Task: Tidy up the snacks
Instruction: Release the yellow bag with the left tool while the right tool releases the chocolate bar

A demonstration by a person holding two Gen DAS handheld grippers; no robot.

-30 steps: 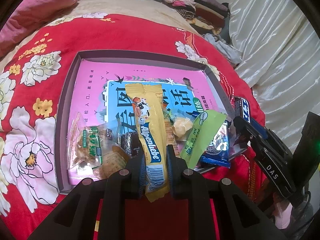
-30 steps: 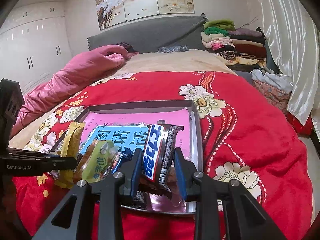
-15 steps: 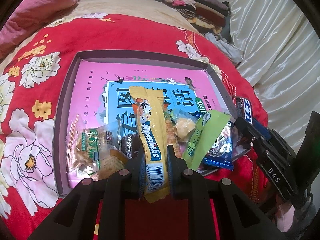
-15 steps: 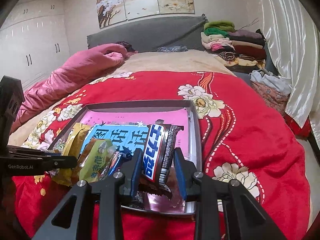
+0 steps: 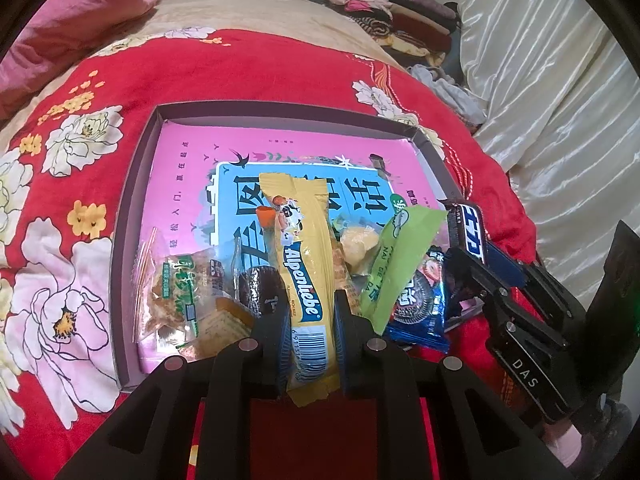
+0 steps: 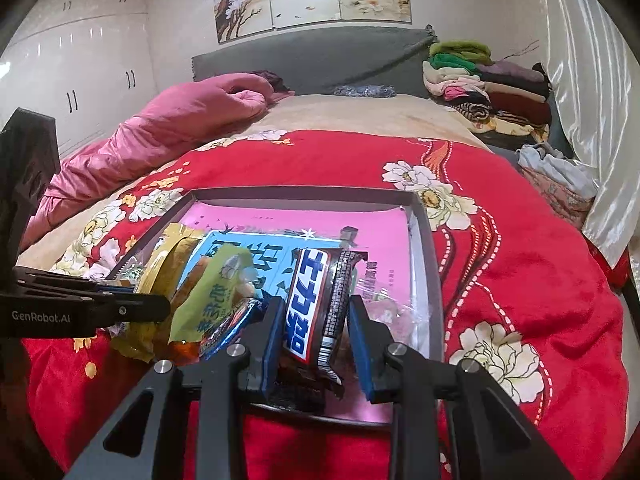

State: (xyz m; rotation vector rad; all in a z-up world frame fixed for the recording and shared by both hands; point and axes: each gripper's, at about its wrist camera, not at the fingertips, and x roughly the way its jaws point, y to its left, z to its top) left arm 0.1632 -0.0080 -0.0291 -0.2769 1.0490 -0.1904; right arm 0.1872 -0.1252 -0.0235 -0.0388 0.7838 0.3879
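1. We are holding two snacks over the shallow tray (image 5: 132, 208): the left gripper (image 5: 310, 320) is clamped on the yellow Alpenliebe pack (image 5: 304, 264), and the right gripper (image 6: 316, 328) is pinching the Snickers bar (image 6: 316, 300).
2. Next, we judge, we are picking clear tray spots (the near corner is crowded).
3. The loose wrappers are overlapping, hiding whatever lies underneath.

red floral quilt (image 6: 520, 280) | pink duvet (image 6: 160, 128) | folded clothes (image 6: 500, 92) | white curtain (image 5: 560, 100)

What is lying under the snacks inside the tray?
A pink sheet with a blue printed panel lines the tray. Its near part is covered by the snack packets.
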